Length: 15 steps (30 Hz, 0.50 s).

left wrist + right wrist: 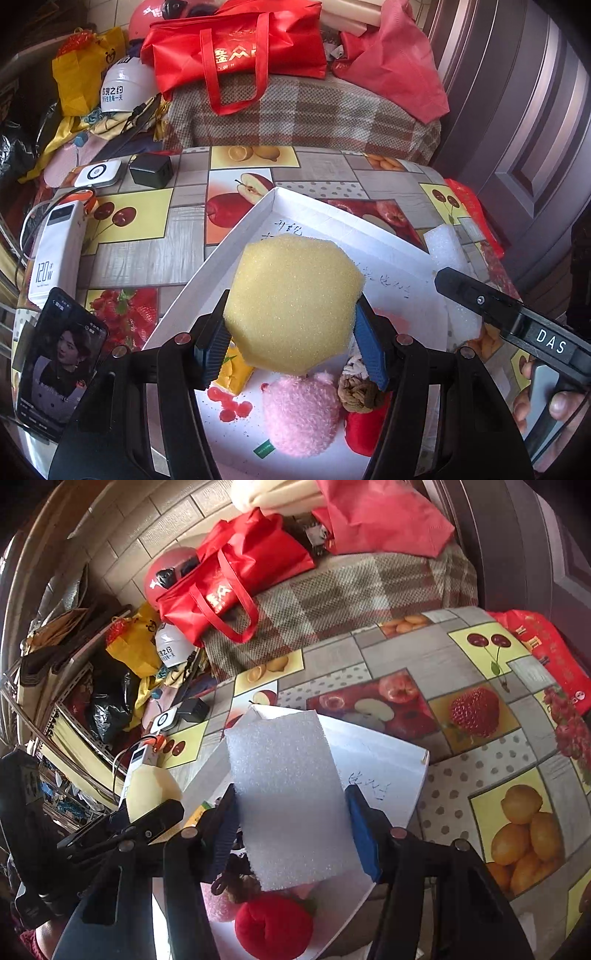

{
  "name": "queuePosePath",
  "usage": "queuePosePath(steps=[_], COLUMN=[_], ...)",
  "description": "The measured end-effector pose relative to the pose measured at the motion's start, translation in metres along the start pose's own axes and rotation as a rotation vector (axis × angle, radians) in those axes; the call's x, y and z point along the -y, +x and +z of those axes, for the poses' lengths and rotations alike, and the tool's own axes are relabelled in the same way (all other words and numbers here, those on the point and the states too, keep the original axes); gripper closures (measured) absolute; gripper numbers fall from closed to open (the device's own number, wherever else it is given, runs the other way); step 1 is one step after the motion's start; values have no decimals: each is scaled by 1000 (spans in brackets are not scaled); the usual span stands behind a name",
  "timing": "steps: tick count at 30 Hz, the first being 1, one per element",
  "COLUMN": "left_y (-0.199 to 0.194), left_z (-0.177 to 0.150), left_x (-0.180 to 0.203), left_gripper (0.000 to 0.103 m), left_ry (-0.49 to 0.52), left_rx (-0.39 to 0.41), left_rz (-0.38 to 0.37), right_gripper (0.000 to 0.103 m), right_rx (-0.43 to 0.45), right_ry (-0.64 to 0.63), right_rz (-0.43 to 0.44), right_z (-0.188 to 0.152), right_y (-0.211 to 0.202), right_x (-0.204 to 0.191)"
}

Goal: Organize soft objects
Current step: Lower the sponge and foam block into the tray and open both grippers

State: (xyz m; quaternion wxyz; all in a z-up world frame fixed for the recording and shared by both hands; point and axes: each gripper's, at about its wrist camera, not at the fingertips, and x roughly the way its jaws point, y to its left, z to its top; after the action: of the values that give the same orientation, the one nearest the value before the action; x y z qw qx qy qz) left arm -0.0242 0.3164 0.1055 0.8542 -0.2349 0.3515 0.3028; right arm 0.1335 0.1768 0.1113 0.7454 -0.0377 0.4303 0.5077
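My left gripper (291, 341) is shut on a yellow sponge (295, 299), held above a shallow white box (266, 210) on the fruit-print table. Under the sponge in the box lie a pink fluffy toy (301, 413), a brown knotted rope piece (360, 397), a red plush (364, 432) and a yellow carton (232, 373). My right gripper (295, 834) is shut on a white foam block (291, 797) over the same box (388, 760); a red plush (275, 926) lies below it. The left gripper with the sponge (151, 790) shows at the left of the right wrist view.
On the table's left side lie a white power bank (55, 254), a phone (59, 365) with a lit screen, a black charger (151, 170) and a white round-marked device (98, 173). Behind the table, a plaid-covered seat (303, 114) carries red bags (236, 51). Clutter fills the left.
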Motion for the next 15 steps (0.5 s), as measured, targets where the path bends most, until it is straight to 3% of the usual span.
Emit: queuePosePath(steps=[2, 4, 5, 15], left_y=[7, 11, 13, -2], left_z=[-1, -4, -5, -11], left_x=[-4, -7, -9, -16], left_gripper=[30, 5, 1, 0], left_ry=[-8, -13, -17, -47], left_rx=[-2, 7, 6, 37], left_rz=[26, 76, 91, 122], right_gripper=[41, 6, 0, 0], right_rx=[-37, -41, -31, 24], right_ry=[1, 14, 20, 45], right_rz=[8, 7, 9, -25], right_z=[-1, -5, -7, -14], right_y=[13, 18, 18, -4], right_x=[1, 3, 4, 8])
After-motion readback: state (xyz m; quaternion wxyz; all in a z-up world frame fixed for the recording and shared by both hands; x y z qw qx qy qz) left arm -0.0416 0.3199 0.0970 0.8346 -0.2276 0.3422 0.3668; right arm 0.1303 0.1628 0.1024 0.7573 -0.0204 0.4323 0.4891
